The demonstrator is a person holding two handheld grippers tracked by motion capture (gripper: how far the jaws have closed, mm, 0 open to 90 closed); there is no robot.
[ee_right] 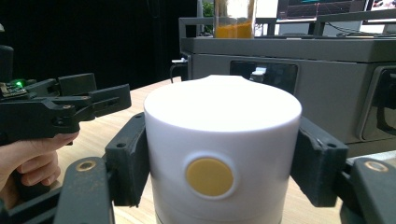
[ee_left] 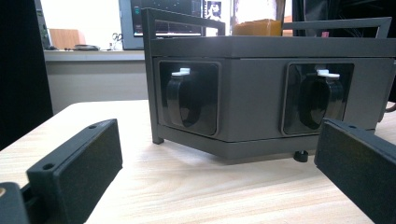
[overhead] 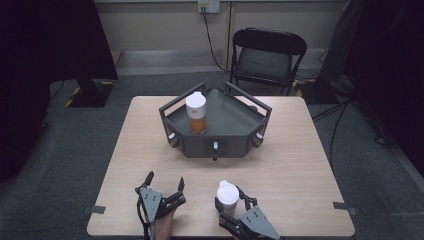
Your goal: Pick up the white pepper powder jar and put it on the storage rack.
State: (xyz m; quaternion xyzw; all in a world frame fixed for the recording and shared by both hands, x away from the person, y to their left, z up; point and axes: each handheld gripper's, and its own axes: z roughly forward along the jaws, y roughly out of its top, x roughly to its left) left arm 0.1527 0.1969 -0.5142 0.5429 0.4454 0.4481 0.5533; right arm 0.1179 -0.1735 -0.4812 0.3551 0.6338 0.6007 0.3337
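One white-lidded orange jar [overhead: 196, 113] sits in grey tray [overhead: 235, 122]; right gripper [overhead: 231, 202] clamps second white-lidded jar [overhead: 227, 196], left gripper [overhead: 164, 182] open, idle.

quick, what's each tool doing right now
Left tool: open, holding nothing, jaws spread wide above the table.
Right tool: shut on the white bottle, one jaw on each side.

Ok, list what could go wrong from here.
1. The right gripper clamps the white bottle high up near its lid; it may tilt or slip when lifted.
2. The grey tray has a raised rail, so the bottle's base could catch on it going in.
3. An orange-filled bottle already stands in the tray and could be knocked over.
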